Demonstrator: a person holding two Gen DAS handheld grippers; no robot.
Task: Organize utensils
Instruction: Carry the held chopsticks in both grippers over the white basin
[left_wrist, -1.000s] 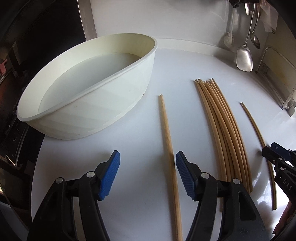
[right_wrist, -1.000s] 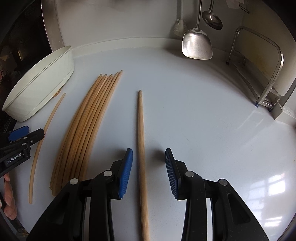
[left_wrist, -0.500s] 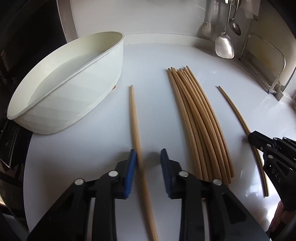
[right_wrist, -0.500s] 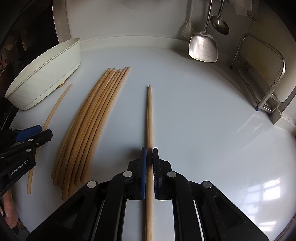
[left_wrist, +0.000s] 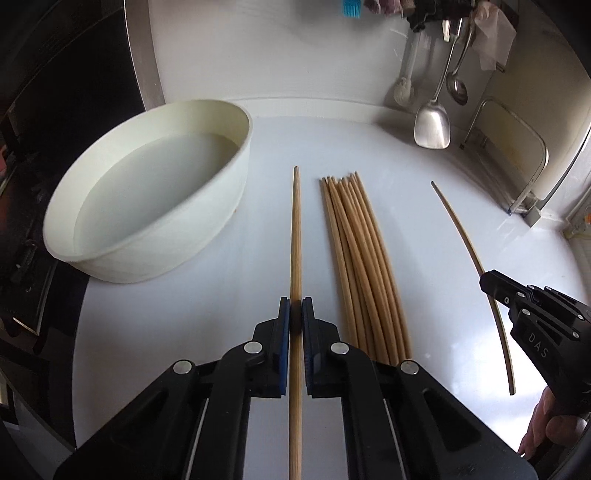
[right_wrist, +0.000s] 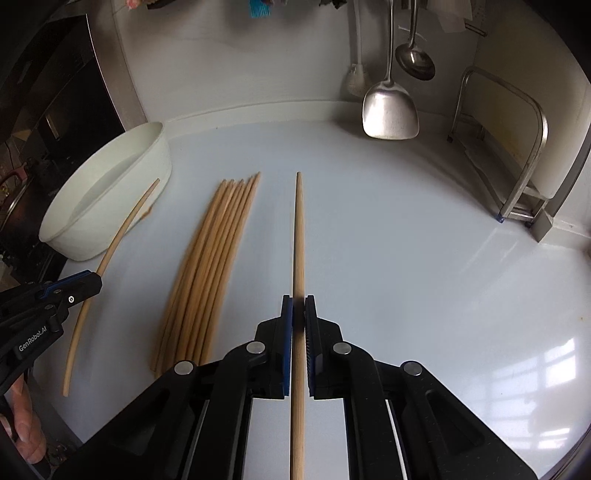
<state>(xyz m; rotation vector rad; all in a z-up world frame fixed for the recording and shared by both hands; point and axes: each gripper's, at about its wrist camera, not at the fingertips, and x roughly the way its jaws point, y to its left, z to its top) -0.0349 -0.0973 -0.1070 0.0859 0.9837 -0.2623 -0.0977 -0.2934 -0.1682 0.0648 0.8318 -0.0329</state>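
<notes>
Now both clamped: left gripper on one chopstick between tub and chopstick bundle, right gripper on lone chopstick just right of bundle. Sticks parallel to bundle, tips pointing away.

1. On the counter we find a bundle of chopsticks at the centre, lying toward 12 o'clock.
2. At its 9 o'clock lies a single chopstick, and beyond that, at 10 o'clock, a tub.
3. At the bundle's 3 o'clock lies another chopstick, well apart.
4. At 1 o'clock a spatula and ladle hang on the back wall, with a rack at 2 o'clock.
</notes>
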